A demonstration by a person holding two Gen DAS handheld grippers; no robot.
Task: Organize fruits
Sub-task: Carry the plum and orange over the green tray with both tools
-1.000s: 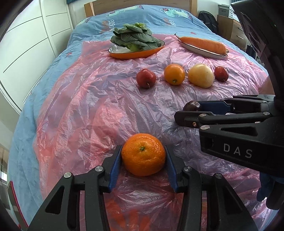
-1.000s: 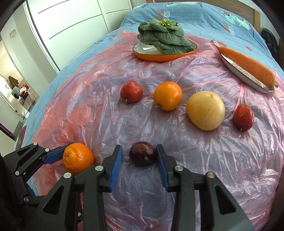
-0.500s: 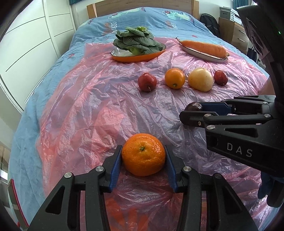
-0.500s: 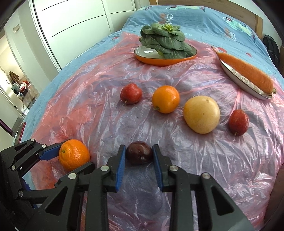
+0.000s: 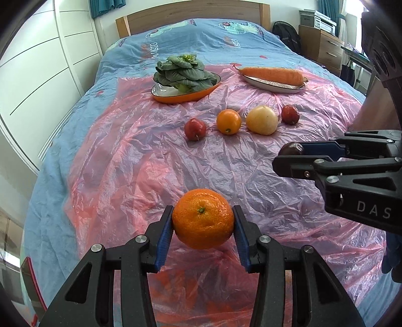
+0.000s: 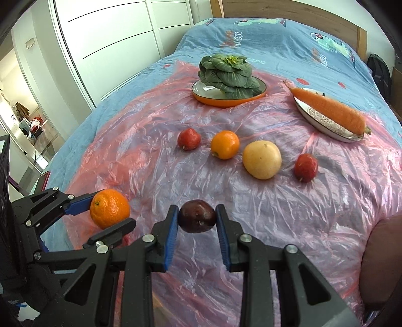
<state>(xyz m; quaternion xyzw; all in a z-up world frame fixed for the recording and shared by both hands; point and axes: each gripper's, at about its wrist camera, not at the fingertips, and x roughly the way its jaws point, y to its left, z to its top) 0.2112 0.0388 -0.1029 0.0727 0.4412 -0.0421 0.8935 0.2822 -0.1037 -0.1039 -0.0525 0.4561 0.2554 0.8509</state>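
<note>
Left claw (image 5: 203,223): blue pads pinch the mandarin (image 5: 203,218) from both sides, stem end facing the camera, the fruit apparently clear of the pink plastic sheet (image 5: 150,163). Right claw (image 6: 197,217): pads pinch the dark plum (image 6: 197,216) at its two sides. In the right wrist view the left claw and mandarin sit just to the left of the right claw.

Beyond the claws, four fruits lie in a row on the sheet: a red fruit (image 6: 189,139), an orange (image 6: 224,144), a yellow apple (image 6: 261,159) and a second red fruit (image 6: 305,167). Further back, an orange dish (image 6: 228,99) carries a leafy green vegetable (image 6: 227,73); a white dish (image 6: 324,120) carries a carrot (image 6: 329,109).

The sheet covers a bed with a blue printed cover (image 5: 201,32) and a wooden headboard (image 5: 191,21). White wardrobe doors (image 5: 37,63) stand at the left; a wooden drawer unit (image 5: 321,42) at the far right.
</note>
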